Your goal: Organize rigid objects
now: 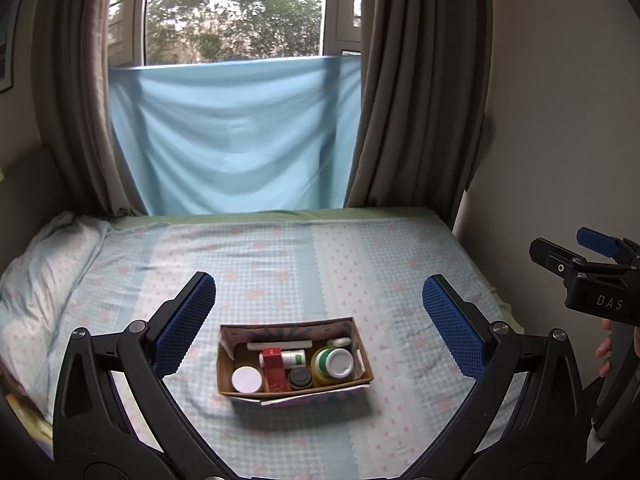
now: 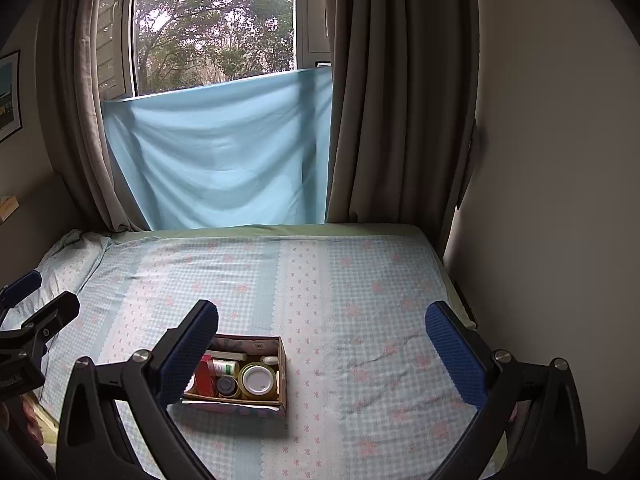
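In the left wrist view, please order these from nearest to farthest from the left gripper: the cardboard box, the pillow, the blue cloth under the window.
From the left gripper:
1. The cardboard box, on the bed just ahead, between the open fingers.
2. The pillow, at the left edge of the bed.
3. The blue cloth, hanging below the window behind the bed's far edge.

The left finger of the right hand-held gripper covers the near-left corner of the cardboard box, hiding the white-lidded jar almost wholly. Labels on the bottles inside are too small to read. The wall picture is cut by the edge.
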`<state>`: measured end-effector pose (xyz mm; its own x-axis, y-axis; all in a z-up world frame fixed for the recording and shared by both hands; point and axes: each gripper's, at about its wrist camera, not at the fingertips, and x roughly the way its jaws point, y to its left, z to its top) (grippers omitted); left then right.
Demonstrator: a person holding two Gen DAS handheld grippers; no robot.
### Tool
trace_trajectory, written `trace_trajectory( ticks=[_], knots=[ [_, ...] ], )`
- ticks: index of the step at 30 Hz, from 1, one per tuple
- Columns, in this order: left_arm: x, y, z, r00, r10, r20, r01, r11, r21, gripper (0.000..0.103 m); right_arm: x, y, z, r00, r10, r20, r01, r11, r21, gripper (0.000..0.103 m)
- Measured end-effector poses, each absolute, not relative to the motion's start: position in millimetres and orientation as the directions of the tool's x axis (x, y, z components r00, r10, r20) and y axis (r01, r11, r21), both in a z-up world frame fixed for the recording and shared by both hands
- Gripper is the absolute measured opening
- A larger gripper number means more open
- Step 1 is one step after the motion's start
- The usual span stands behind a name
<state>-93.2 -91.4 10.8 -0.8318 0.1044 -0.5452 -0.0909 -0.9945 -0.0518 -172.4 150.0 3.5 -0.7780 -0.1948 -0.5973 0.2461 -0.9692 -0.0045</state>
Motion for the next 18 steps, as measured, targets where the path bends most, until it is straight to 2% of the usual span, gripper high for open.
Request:
trace_trajectory(
  ticks=[18],
  knots=[
    [-95.1, -87.7, 10.3, -0.825, 0.1, -0.556, -0.088, -0.995, -0.049, 0.103, -178.9, 145.8, -1.7, -0.777, -0.186, -0.602, 0.237, -0.972, -0.005, 0.103]
  ],
)
